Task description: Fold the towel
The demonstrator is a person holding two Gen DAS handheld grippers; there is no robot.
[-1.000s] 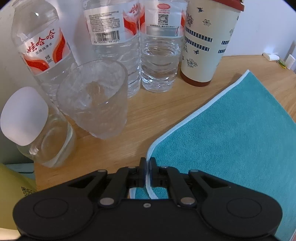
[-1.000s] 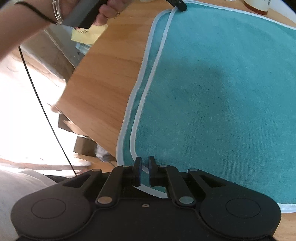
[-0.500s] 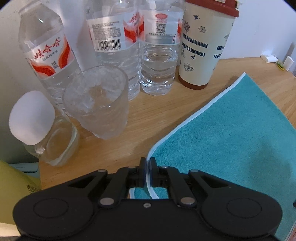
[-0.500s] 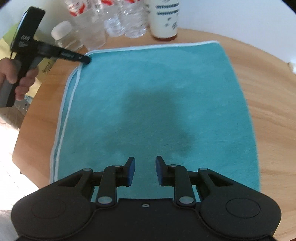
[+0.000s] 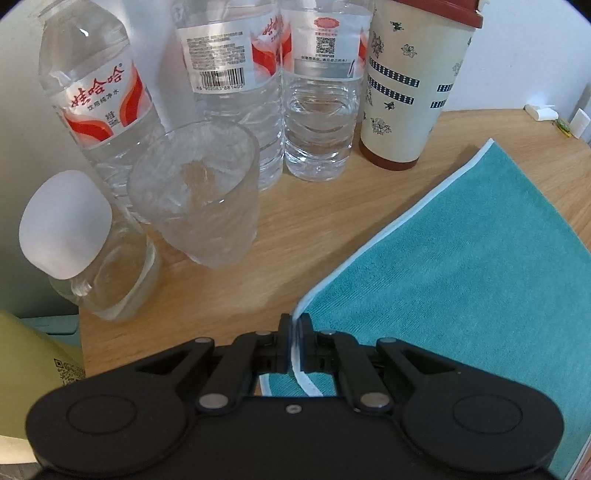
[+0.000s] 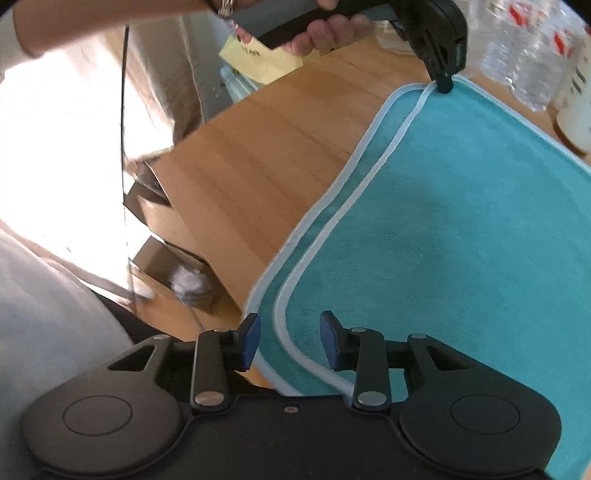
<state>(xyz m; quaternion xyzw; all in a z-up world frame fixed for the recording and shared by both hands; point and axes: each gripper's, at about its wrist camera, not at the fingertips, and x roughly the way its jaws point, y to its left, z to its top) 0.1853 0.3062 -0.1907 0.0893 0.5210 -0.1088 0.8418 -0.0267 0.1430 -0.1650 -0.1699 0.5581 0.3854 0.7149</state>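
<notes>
Half a second ago the right gripper [image 6: 290, 341] was out over the middle of the towel [image 6: 461, 229]; now it's swung back to the near corner, jaws spread wide either side of the two white-piped edges, gripping nothing. Over at one o'clock in the right wrist view, the left gripper [image 6: 445, 85] is clamped on the far corner of the top layer, a hand [image 6: 332, 31] wrapped round its handle. From the left wrist view the jaws are pinched tight on that white hem, same as before. The teal towel lies folded double on the wooden table [image 5: 314, 225], running off toward three o'clock. At eleven to twelve o'clock stand three water bottles [image 5: 317, 110], a frosted glass [image 5: 199, 195] and a patterned cup [image 5: 410, 85].
</notes>
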